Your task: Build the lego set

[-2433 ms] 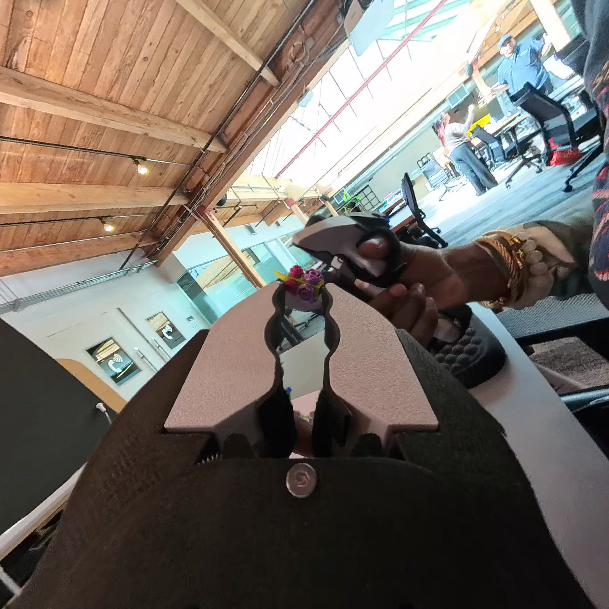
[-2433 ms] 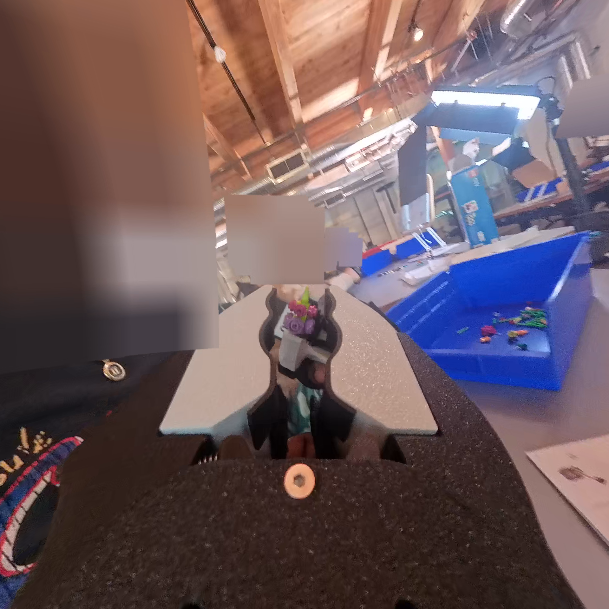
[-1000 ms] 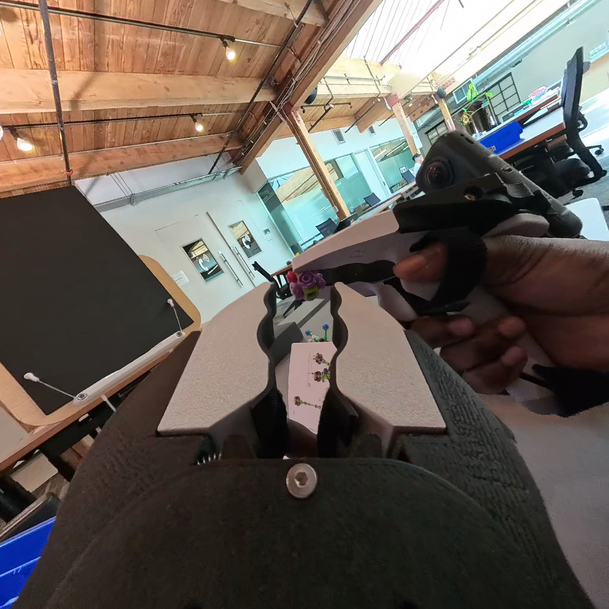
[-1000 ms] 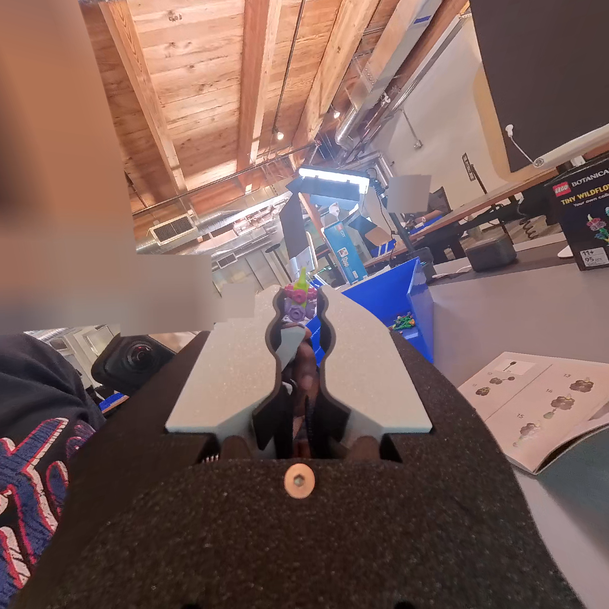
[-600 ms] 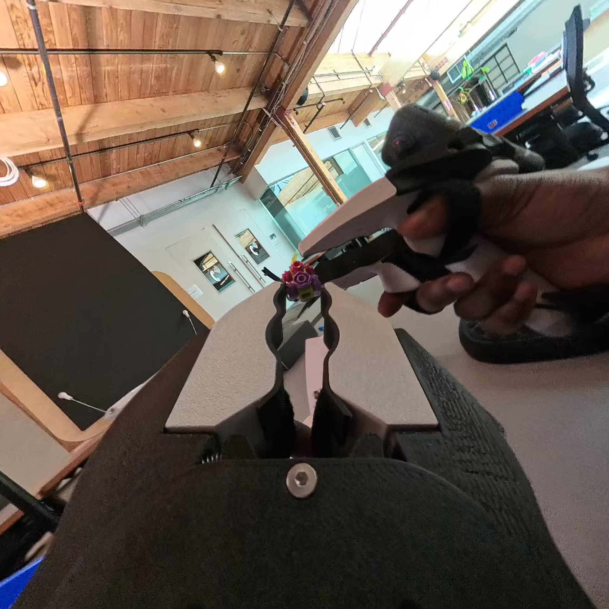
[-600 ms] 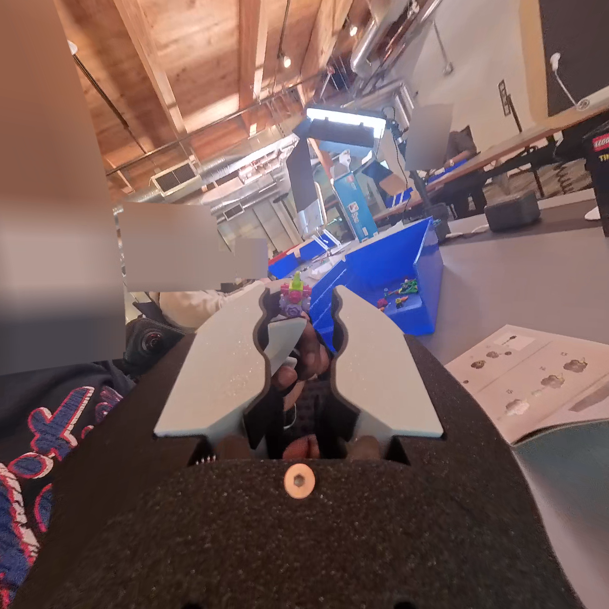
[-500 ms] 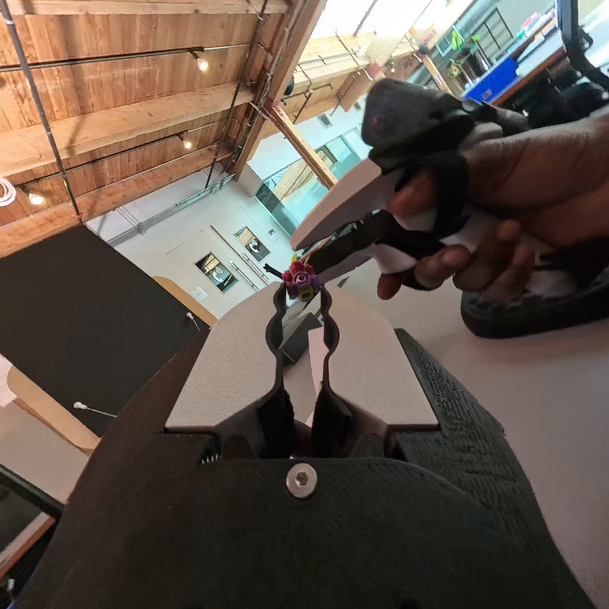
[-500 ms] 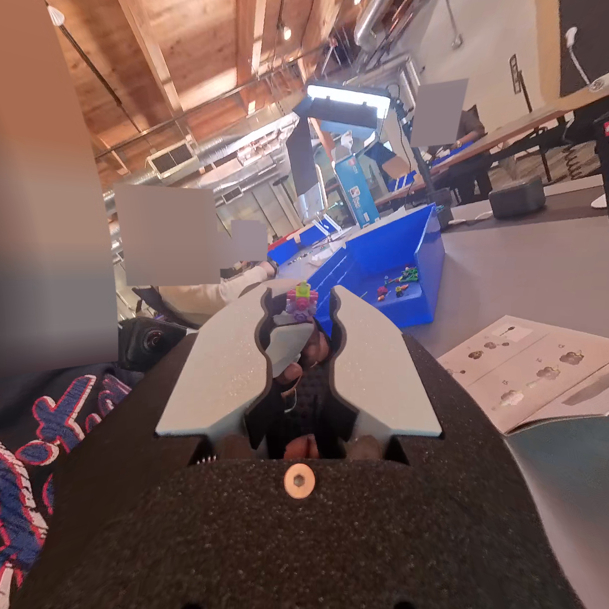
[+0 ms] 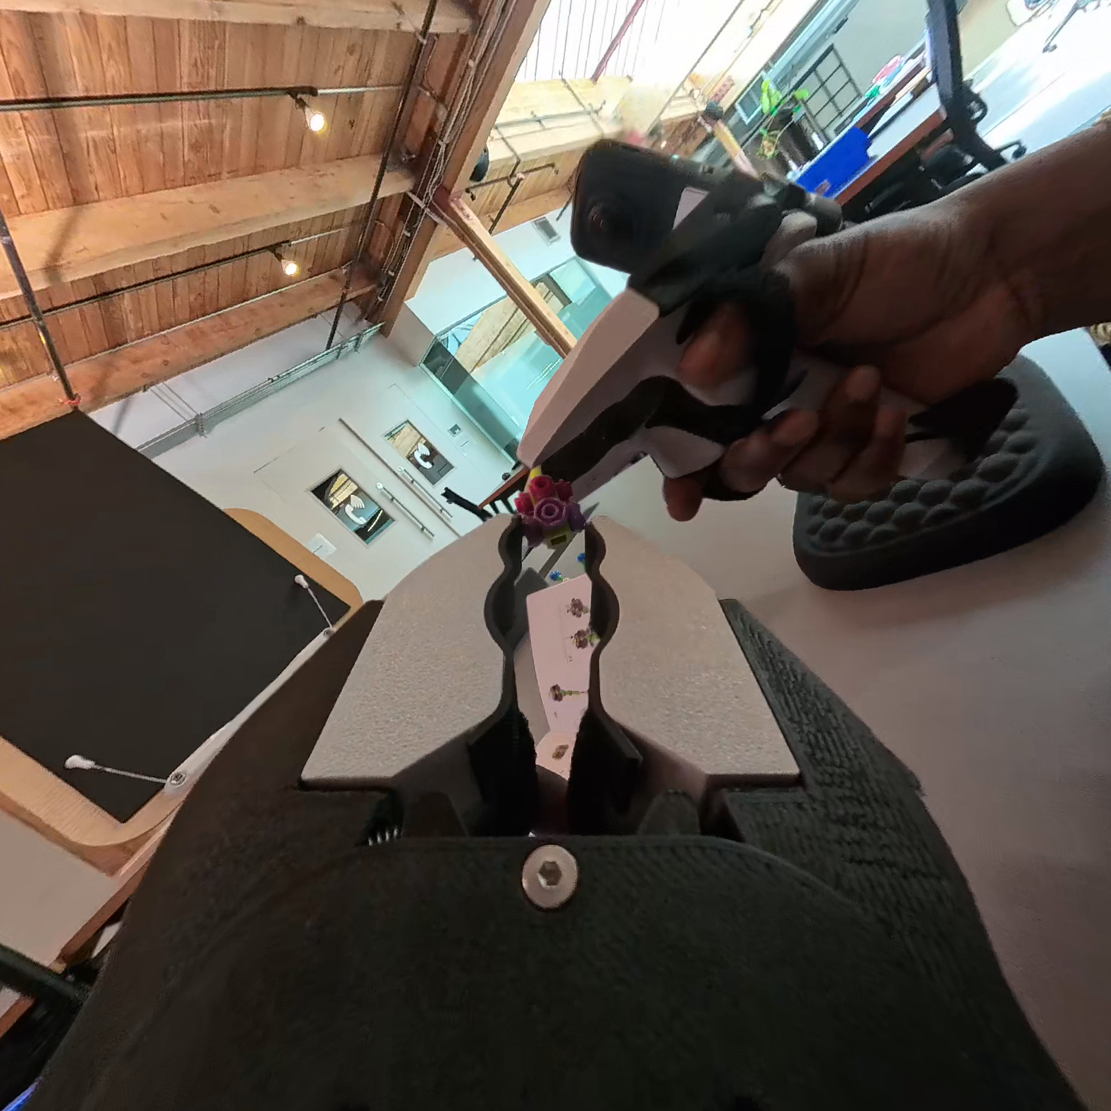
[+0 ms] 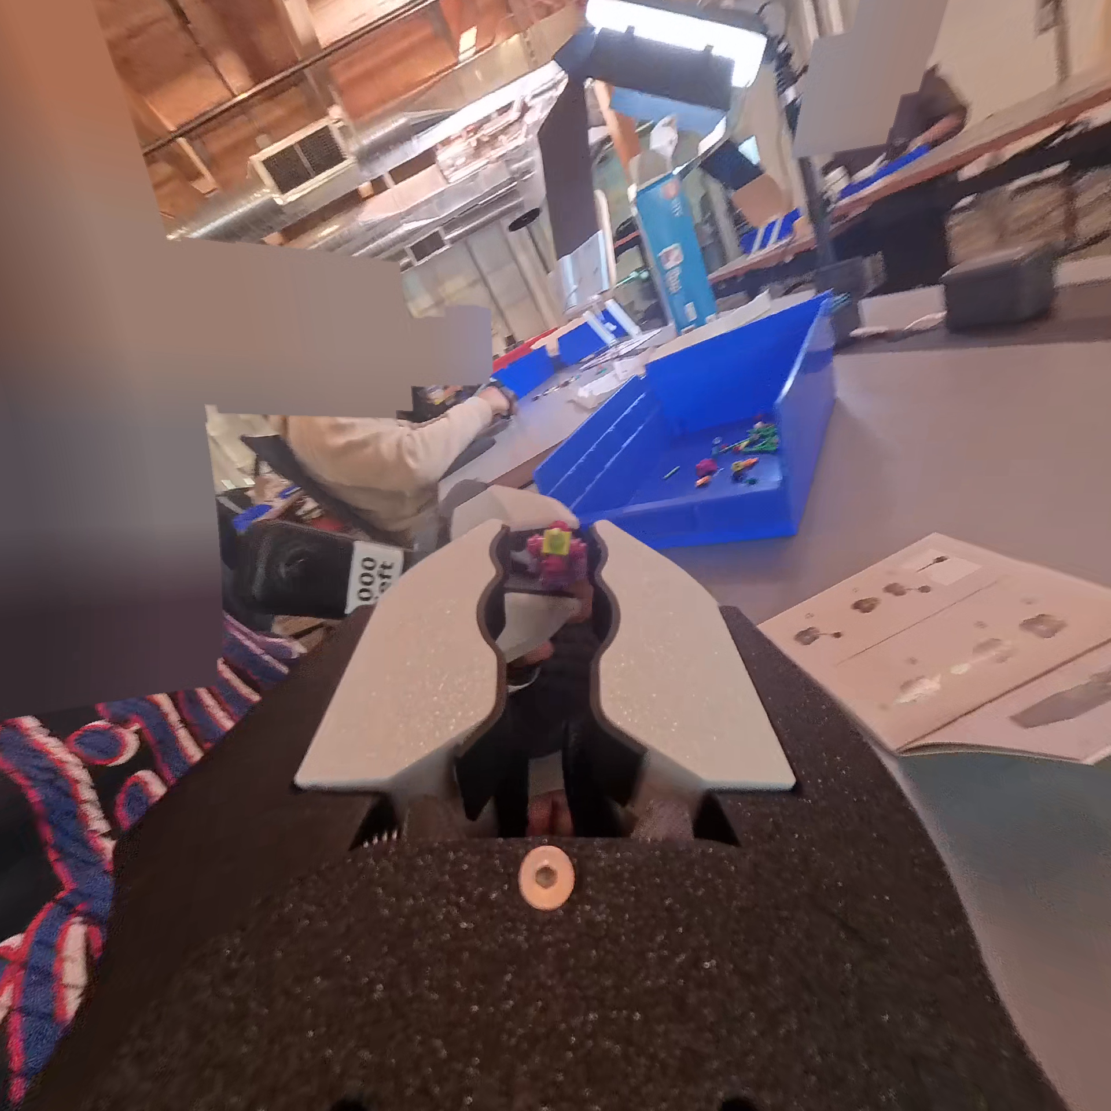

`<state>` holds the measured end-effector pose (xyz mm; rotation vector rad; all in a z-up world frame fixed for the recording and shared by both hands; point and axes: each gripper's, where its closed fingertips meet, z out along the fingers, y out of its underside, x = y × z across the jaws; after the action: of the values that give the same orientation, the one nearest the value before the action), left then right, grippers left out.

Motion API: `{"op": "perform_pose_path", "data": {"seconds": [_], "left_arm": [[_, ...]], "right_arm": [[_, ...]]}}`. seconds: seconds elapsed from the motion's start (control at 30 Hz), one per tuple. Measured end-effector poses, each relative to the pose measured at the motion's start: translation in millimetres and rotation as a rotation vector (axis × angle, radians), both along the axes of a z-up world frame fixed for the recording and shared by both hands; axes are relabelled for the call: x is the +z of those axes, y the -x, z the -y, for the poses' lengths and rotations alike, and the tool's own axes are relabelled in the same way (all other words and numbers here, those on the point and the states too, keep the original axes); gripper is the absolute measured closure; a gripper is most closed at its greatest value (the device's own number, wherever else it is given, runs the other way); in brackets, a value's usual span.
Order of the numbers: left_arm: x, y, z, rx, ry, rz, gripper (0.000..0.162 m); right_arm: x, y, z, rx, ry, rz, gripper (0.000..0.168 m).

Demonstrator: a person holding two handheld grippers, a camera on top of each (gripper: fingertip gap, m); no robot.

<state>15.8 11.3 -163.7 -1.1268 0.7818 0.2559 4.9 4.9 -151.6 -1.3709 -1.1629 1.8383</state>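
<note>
1. Lego flower cluster (image 9: 548, 516), purple and magenta, sits pinched at your left gripper (image 9: 550, 529) tips.
2. Your right gripper (image 9: 544, 466) tips touch its far side; whether they grip it is unclear.
3. Instruction booklet (image 10: 938, 637) lies right, near the blue bin (image 10: 739, 385).

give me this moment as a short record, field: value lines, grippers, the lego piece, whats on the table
left gripper: shut on the lego flower cluster at its fingertips
right gripper: tips at the same cluster; grip cannot be told
lego flower cluster: purple and magenta blossoms on a lime green piece, held up off the table
instruction booklet: open on the grey table
blue bin: on the table, a few loose coloured pieces inside
black textured pad: on the table, under the hand holding the right gripper
</note>
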Motion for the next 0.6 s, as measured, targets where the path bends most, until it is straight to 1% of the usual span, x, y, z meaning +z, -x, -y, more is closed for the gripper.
{"op": "perform_pose_path", "data": {"seconds": [0.03,0.07,0.2,0.27,0.33,0.43,0.5,0.53,0.6], "left_arm": [[-1,2,-2,0.012,0.004,-0.001,0.142],[-2,3,-3,0.02,0.005,0.004,0.142],[2,11,-5,0.061,-0.003,0.059,0.142],[4,15,-7,0.091,-0.013,0.082,0.142],[5,18,-7,0.101,-0.019,0.104,0.142],[6,22,-8,0.111,-0.015,0.133,0.142],[5,23,-7,0.096,-0.008,0.136,0.141],[4,21,-7,0.074,0.004,0.129,0.138],[1,15,-2,-0.013,0.042,0.12,0.131]], "right_arm": [[-2,1,2,0.024,0.022,0.012,0.139],[-4,3,4,0.034,0.037,0.021,0.138],[-11,13,3,0.012,0.086,0.022,0.146],[-12,18,4,0.012,0.109,0.013,0.146],[-10,22,2,-0.014,0.119,-0.016,0.149],[-10,26,1,-0.012,0.124,-0.014,0.15],[-10,26,2,0.013,0.123,0.006,0.15],[-11,25,2,0.038,0.122,0.025,0.15],[-12,19,5,0.129,0.11,0.082,0.15]]}}
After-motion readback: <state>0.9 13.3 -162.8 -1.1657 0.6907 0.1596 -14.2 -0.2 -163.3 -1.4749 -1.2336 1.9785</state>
